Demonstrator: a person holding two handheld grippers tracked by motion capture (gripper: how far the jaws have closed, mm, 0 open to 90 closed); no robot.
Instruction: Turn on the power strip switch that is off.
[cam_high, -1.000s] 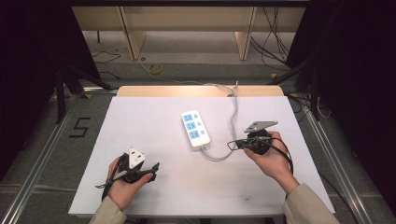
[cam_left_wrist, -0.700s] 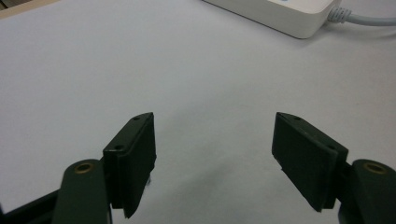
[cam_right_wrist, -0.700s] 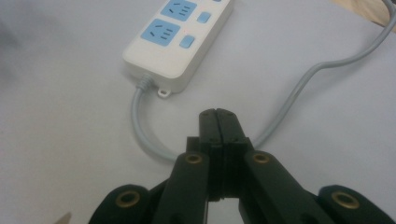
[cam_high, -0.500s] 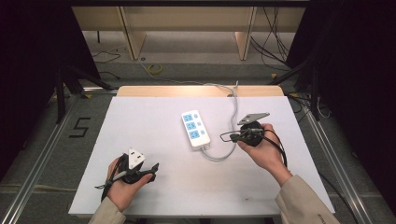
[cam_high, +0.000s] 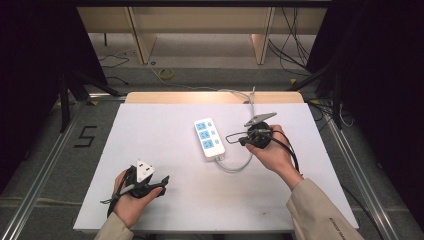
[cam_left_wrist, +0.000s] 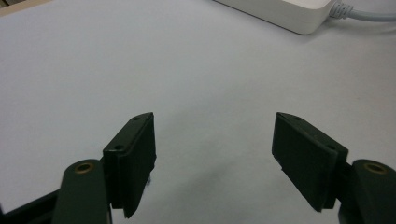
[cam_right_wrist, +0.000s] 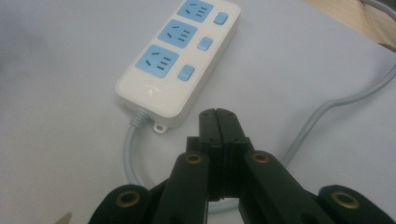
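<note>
One white table (cam_high: 165, 145) across the middle of the high view, with a bare wooden strip (cam_high: 150, 97) along its far edge. Wide bare white surface over the left half and along the bottom edge of the frame; much less free room right of centre.

One white power strip (cam_high: 209, 138) just right of centre in the high view, lying flat and angled slightly, well inside every table edge. Three blue sockets (cam_right_wrist: 157, 61) and three blue switches (cam_right_wrist: 186, 73) counted in the right gripper view, in the upper middle of that frame. One grey cable (cam_high: 235, 165) leaving the near end of the strip, looping toward the lower centre, then running up and off the far edge.

Two hand-held grippers, one per hand. Left gripper (cam_high: 164, 181) at the lower left of the high view, close to the near table edge, well apart from the strip. In the left gripper view, left gripper (cam_left_wrist: 214, 158) with jaws spread wide and nothing between them, only bare table ahead and a corner of the power strip (cam_left_wrist: 280, 11) at the upper right.

Right gripper (cam_high: 240, 142) right of centre in the high view, just beside the strip's near right corner. In the right gripper view, right gripper (cam_right_wrist: 218, 122) with jaws pressed together and nothing between them, tips low over the table just beside the cable (cam_right_wrist: 132, 154) exit.
</note>
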